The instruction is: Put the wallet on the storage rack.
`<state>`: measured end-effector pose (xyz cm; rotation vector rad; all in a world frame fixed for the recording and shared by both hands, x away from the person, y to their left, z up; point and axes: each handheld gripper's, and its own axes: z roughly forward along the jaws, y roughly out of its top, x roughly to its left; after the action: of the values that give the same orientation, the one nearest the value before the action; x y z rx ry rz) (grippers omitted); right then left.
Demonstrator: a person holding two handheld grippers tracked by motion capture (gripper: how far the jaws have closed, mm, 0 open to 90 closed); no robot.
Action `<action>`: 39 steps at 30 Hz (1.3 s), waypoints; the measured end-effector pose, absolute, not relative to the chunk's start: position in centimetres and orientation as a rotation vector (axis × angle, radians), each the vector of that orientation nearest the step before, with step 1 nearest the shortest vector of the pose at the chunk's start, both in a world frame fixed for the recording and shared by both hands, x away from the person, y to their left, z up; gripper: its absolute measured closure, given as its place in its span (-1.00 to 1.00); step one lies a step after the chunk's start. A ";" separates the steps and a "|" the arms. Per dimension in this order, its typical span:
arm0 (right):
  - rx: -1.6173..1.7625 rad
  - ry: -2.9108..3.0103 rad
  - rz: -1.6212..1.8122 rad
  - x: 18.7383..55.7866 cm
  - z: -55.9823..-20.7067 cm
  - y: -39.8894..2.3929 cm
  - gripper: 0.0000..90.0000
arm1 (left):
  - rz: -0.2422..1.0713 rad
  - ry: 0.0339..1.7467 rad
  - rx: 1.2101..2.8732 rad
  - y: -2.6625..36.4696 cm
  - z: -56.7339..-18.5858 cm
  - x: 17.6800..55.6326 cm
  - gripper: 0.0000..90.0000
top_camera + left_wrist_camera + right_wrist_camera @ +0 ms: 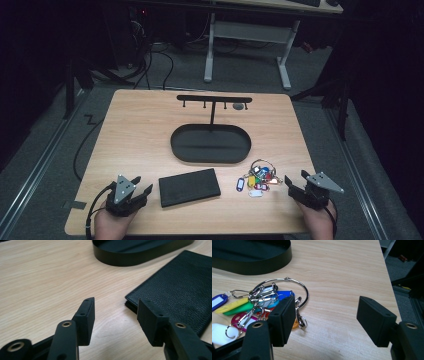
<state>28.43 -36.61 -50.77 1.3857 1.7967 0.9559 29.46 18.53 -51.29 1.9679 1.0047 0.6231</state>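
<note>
Pebbled black wallet point(180, 292), glossy oval tray point(210, 144), bright plastic key tags point(249, 307)

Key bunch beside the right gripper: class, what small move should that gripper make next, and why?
Probably shift the right gripper a little to its left and lower it over the key ring. Its jaws stand open and hold nothing, and the key bunch lies on the table just left of them, with the hook stand bare beyond the oval tray.
</note>
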 end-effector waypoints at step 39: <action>1.459 1.843 1.008 29.7 -51.3 -36.3 -0.33 | 0.590 0.943 2.115 16.7 -52.1 29.5 0.94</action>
<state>29.66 -36.29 -51.33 1.4593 1.8427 1.0079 29.49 16.74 -52.10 2.1150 0.9426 0.5904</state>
